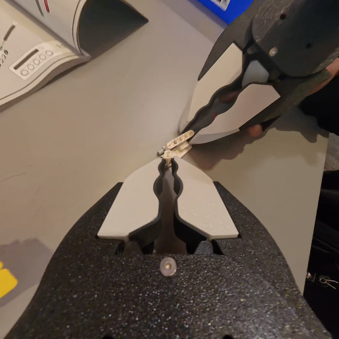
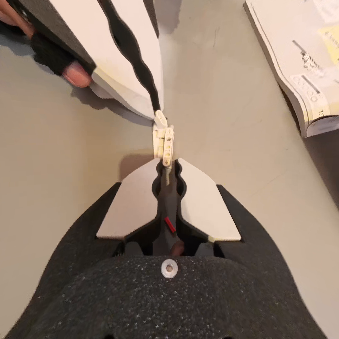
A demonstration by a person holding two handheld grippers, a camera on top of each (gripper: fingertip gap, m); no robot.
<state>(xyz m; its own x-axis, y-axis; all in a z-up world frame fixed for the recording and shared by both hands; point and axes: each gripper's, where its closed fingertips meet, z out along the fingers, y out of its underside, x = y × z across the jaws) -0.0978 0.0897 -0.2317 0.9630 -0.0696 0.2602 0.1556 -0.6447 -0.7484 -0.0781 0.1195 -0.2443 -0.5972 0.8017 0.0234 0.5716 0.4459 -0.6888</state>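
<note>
A small white building-toy assembly hangs over the beige table between my two grippers. My left gripper is shut on a short white connector at the assembly's near end. It also shows in the right wrist view, pinching that connector. My right gripper has narrow jaws around the end of a white beam with holes. A gap shows between its right pad and the beam. A grey pin lies between its fingers. In the left wrist view the right gripper reaches in from the upper right.
An open instruction booklet lies at the far left; it also shows in the right wrist view. A blue box is at the back. A yellow piece lies near left. The table's edge runs down the right. There is about 5 cm between the tips of the two grippers.
</note>
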